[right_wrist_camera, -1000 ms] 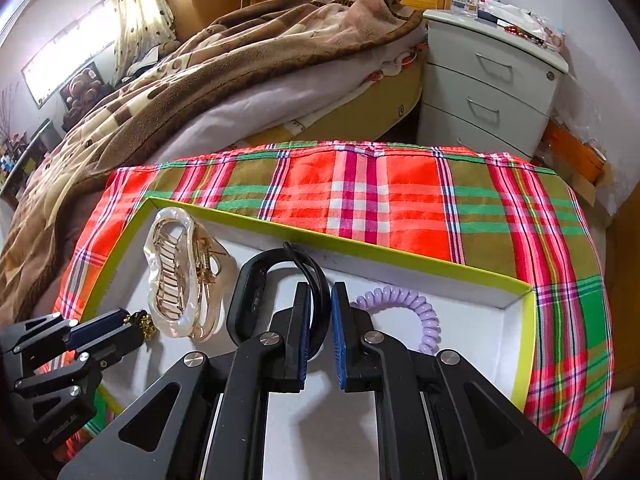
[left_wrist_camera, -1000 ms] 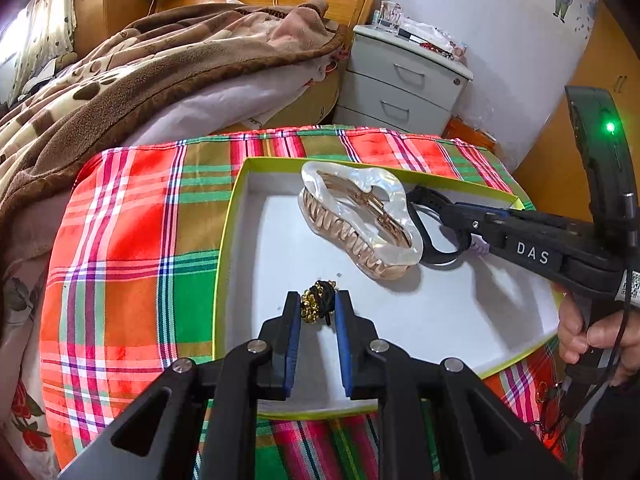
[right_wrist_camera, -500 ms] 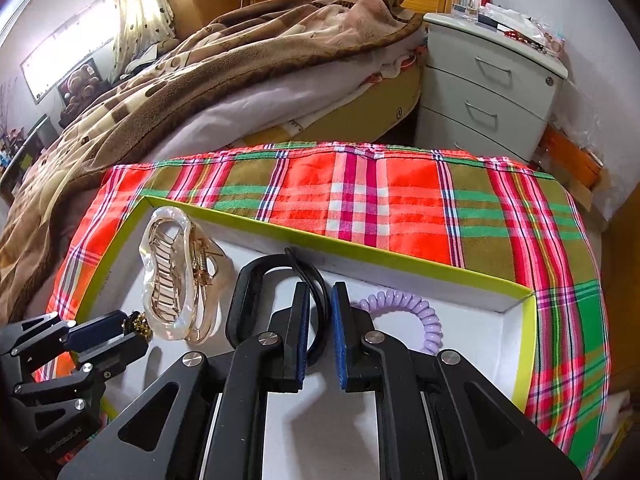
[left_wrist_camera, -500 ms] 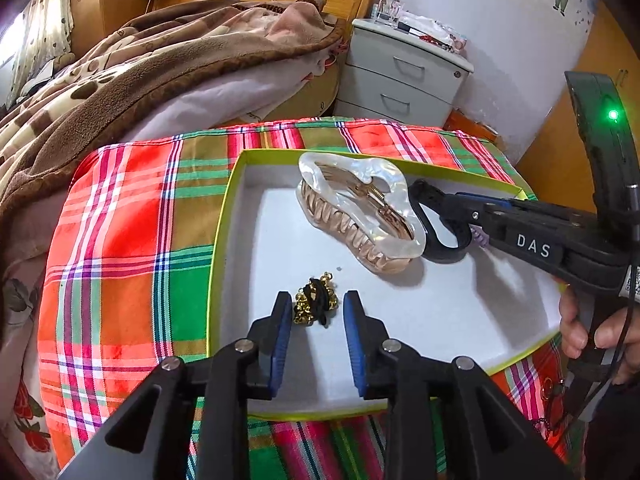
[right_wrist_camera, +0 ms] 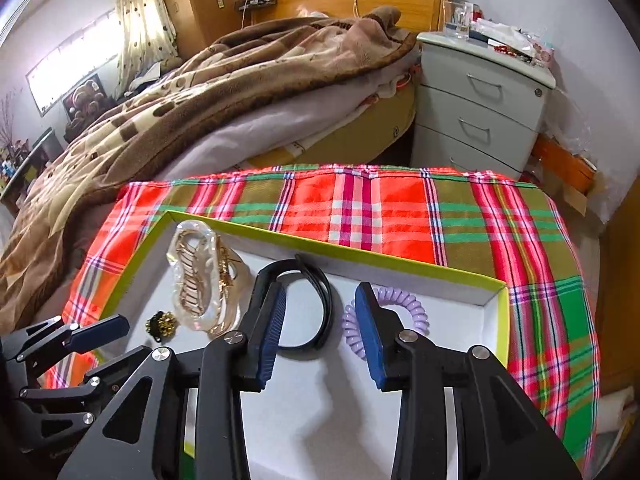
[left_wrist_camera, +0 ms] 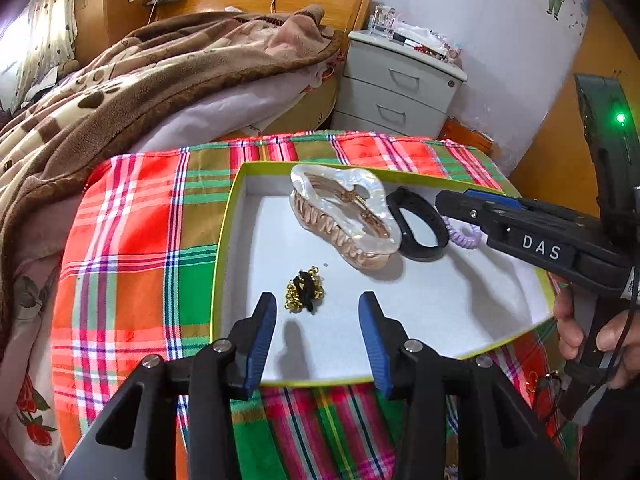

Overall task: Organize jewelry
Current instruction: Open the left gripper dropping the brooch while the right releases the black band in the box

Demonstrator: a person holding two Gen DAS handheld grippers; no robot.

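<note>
The left gripper [left_wrist_camera: 316, 312] hung over the near end of the white, lime-edged tray [left_wrist_camera: 460, 304], its jaws opening and empty — the black hair tie with gold beads [left_wrist_camera: 305, 290] lay loose on the tray floor just ahead of them. The right gripper [right_wrist_camera: 320, 304] was opening too, gripping nothing; the black band [right_wrist_camera: 308, 308] lay between its blue pads, beside the pearly claw clip [right_wrist_camera: 200, 276] and the lilac coil tie [right_wrist_camera: 400, 308], all 4 inside the tray on the plaid cloth [right_wrist_camera: 400, 216].
</note>
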